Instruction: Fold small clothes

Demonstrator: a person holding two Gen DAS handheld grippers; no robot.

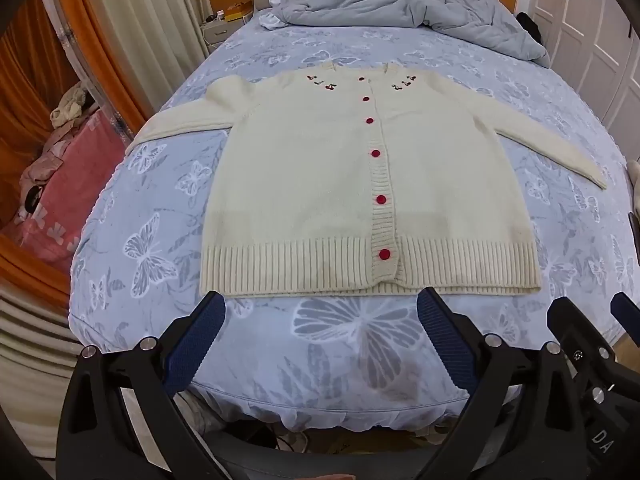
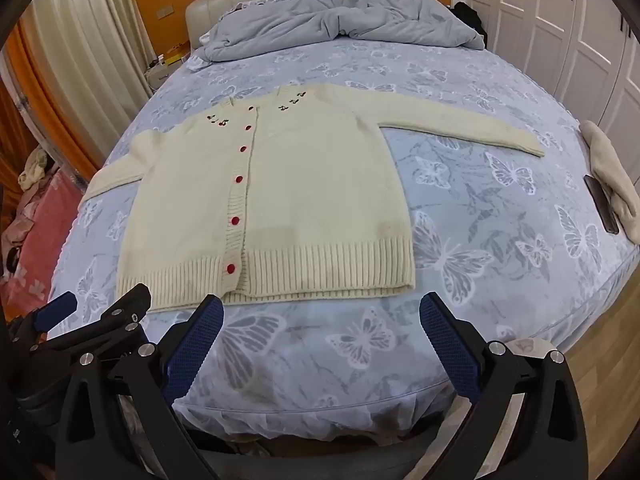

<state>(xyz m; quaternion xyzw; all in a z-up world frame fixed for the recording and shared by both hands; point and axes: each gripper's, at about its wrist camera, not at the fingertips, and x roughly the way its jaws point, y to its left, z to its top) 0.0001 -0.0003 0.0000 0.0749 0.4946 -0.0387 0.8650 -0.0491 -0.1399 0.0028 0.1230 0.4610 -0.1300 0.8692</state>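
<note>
A cream knit cardigan with red buttons and cherry embroidery lies flat, face up, on the blue butterfly bedsheet, both sleeves spread out. It also shows in the right wrist view. My left gripper is open and empty, hovering just short of the ribbed hem near the middle. My right gripper is open and empty, just short of the hem's right half. The left gripper also shows at the right wrist view's lower left.
A crumpled grey-blue duvet lies by the headboard. A folded cream garment and a dark phone lie at the bed's right edge. Pink bedding and curtains stand on the left, white wardrobes on the right.
</note>
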